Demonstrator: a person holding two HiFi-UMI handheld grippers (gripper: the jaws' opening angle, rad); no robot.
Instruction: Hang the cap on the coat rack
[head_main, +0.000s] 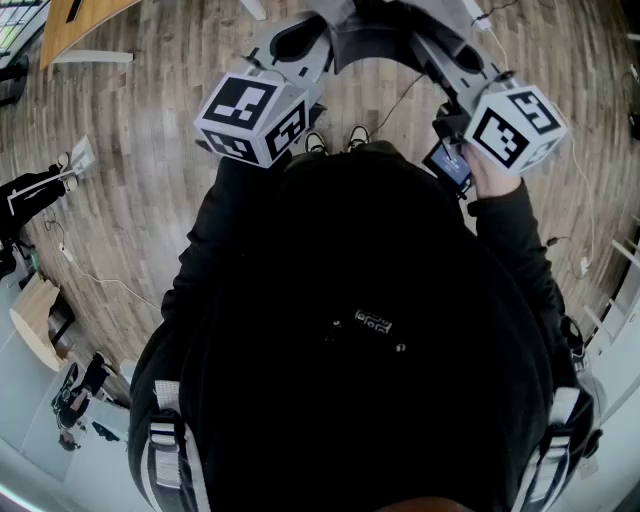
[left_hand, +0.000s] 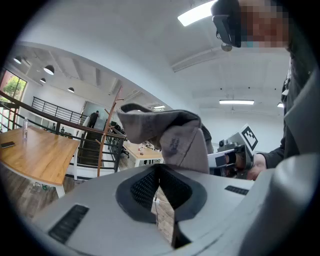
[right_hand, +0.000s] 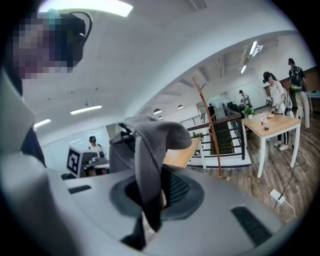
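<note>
I hold a grey cap between both grippers, out in front of my chest. The left gripper is shut on a fold of the cap, which rises crumpled above its jaws. The right gripper is shut on the cap's strap side, and fabric hangs down between its pads. The brown coat rack stands on the floor well beyond the cap, by a stair railing. In the left gripper view the coat rack is likewise far off. In the head view, the left gripper and right gripper flank the cap.
A wooden table stands at the left and another table at the right, with people beside it. A dark stair railing runs behind the rack. Cables and a plug lie on the wood floor.
</note>
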